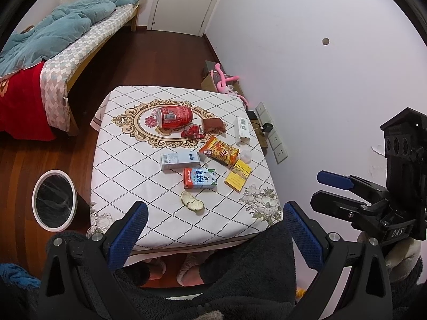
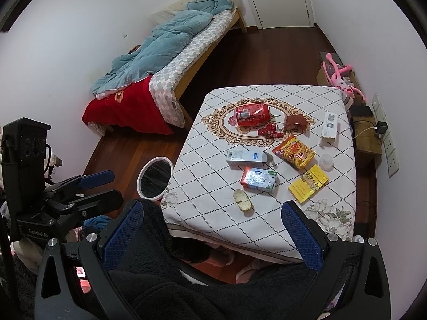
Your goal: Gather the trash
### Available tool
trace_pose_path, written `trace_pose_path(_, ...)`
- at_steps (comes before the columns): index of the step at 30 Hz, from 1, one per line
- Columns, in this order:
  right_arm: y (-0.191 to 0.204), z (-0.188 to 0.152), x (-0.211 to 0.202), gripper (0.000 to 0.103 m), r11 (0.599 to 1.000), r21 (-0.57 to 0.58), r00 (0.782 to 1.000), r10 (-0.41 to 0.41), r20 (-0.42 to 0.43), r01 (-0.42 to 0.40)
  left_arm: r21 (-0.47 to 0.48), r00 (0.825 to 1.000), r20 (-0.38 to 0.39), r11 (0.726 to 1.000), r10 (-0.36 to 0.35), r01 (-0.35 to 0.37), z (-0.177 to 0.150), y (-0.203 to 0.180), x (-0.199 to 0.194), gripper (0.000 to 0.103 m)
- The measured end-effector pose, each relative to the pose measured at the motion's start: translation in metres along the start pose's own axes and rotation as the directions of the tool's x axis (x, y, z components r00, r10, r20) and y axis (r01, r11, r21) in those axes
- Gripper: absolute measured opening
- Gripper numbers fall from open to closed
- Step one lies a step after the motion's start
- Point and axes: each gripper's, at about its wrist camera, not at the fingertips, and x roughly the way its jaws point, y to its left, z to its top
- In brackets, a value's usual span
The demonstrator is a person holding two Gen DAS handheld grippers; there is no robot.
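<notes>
Trash lies on a small table with a diamond-pattern cloth: a red can on its side, red wrappers, a brown wrapper, an orange snack bag, a grey box, a milk carton, a yellow pack, a white box and a peel. A black bin with a white rim stands on the floor left of the table. My left gripper and right gripper are open, empty, above the near table edge.
A bed with a blue quilt runs along the far left. A white door is at the back. Wall sockets and a pink toy are to the table's right. A person's dark fleece sleeve and slippers lie below.
</notes>
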Motion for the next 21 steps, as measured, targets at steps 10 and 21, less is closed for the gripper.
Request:
trace_pose_path(10, 0.001, 0.001, -0.002, 0.103, 1.000, -0.007, 1.000, -0.001, 0.002, 0.001, 0.014, 1.000, 0.000, 1.000, -0.002, 0.002, -0.003, 0.000, -0.003, 0.103)
trace_pose_path(21, -0.006, 0.005, -0.009, 0.103, 0.999, 0.029, 1.000, 0.015, 0.020, -0.015, 0.025, 0.999, 0.005, 0.998, 0.050, -0.050, -0.001, 0.002, 0.016, 0.103)
